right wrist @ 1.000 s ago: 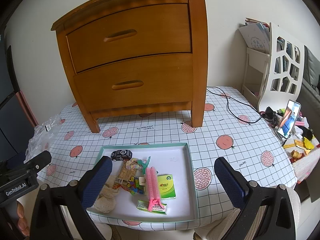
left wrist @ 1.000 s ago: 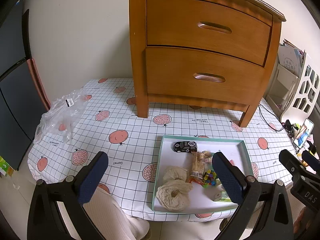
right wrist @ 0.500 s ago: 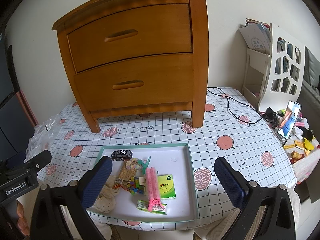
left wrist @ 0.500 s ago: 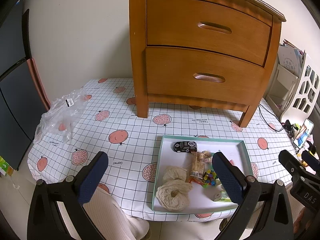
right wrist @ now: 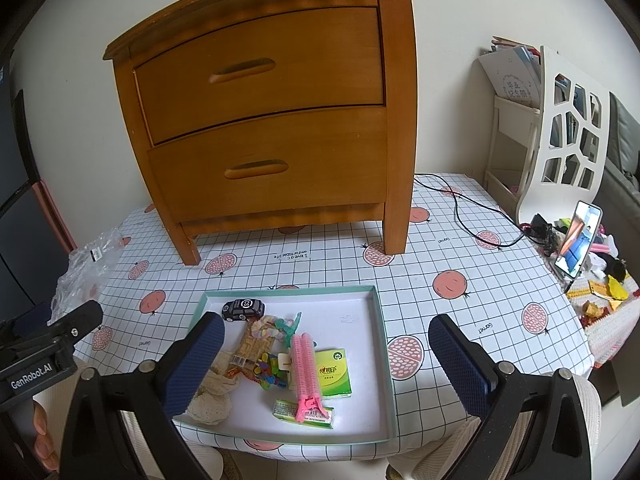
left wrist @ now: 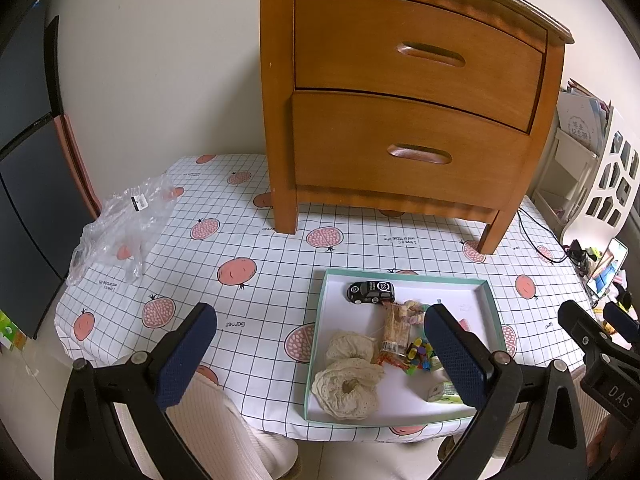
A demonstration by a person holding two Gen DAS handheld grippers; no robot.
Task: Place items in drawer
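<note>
Both of your tongs are spread wide and hold nothing: your left gripper hovers over the near edge of the table, its right finger above the tray, and your right gripper hangs over the same tray, fingers straddling most of its width. You have the wooden nightstand standing at the far edge of the table against the wall, with its upper drawer and lower drawer both closed. Your items all lie in the shallow teal-rimmed tray at the near edge of the table, in front of the nightstand. At the tray's far left corner sits a small black toy car. Just nearer you lie a clear snack packet and a bag of small coloured bits, touching each other. At the near left corner rest two cream lace bundles, one against the other. Toward the middle you have a pink hair roller lying lengthwise over a green tissue pack, with a green gum pack under its near end. A crumpled clear plastic bag sits at the table's left edge, well apart from the tray. A black cable trails across the far right corner toward a phone propped beyond the right edge.
</note>
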